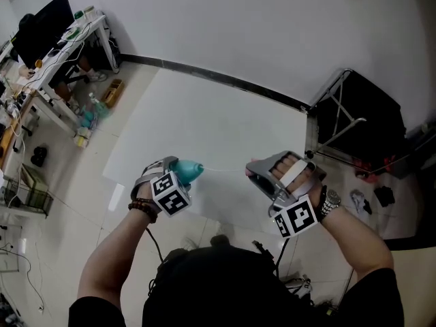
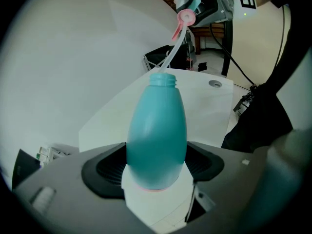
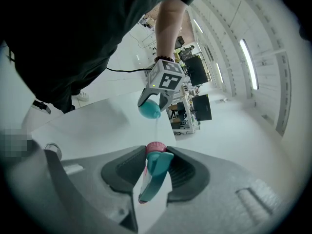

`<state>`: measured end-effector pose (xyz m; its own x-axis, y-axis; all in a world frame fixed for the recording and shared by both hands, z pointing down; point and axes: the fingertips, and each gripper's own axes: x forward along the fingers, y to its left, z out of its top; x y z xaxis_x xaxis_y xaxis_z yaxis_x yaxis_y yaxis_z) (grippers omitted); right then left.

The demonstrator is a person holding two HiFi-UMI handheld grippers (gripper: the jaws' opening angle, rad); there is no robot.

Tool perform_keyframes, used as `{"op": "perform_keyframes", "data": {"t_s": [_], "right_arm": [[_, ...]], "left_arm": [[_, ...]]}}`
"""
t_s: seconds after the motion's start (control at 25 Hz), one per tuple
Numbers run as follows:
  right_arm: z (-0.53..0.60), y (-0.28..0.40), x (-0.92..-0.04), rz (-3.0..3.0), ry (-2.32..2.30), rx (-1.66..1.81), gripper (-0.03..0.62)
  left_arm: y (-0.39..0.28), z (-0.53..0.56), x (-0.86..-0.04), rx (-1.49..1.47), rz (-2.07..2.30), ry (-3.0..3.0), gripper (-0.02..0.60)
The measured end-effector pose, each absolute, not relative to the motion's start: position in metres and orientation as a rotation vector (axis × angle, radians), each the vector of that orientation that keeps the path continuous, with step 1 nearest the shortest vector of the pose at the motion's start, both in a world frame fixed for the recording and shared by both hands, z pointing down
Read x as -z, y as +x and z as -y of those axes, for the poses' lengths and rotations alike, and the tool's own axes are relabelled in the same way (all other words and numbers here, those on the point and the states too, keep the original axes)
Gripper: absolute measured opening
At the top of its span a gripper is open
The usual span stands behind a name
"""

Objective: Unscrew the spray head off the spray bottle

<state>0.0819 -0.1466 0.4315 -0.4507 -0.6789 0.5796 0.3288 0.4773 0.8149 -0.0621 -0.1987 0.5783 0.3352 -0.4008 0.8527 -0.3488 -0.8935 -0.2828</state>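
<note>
My left gripper [image 1: 165,180] is shut on the teal spray bottle [image 1: 188,171], whose body sits between the pads [image 2: 105,167] and points away, its threaded neck [image 2: 162,79] bare. My right gripper [image 1: 264,172] is shut on the spray head [image 3: 155,177], a teal trigger with a pink collar [image 3: 155,147]. The head is off the bottle and held apart to the right. Its thin clear dip tube [image 1: 225,170] still runs from the collar [image 2: 185,17] into the bottle's neck. Both are held in the air above the white table [image 1: 218,114].
A small round fitting [image 2: 214,84] sits in the table top. A black folding stand [image 1: 354,114] is at the table's right end. Cluttered desks with a monitor [image 1: 48,29] line the left wall, with a low shelf [image 1: 27,193] on the tiled floor.
</note>
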Motion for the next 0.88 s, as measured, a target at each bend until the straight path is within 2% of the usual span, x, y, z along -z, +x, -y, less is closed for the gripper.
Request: {"op": "perform_keyframes", "data": {"t_s": [0.28,0.88], "right_arm": [[0.154,0.096,-0.433,1.748,0.415,1.078,0.120],[0.204,0.114,-0.466,2.090,0.853,0.402,0.120]], "left_arm": [[-0.060,0.208,-0.580,1.579,-0.812,-2.637,0.402],[-0.026,0.232,-0.580,1.308,-1.060,-2.951,0.402]]}}
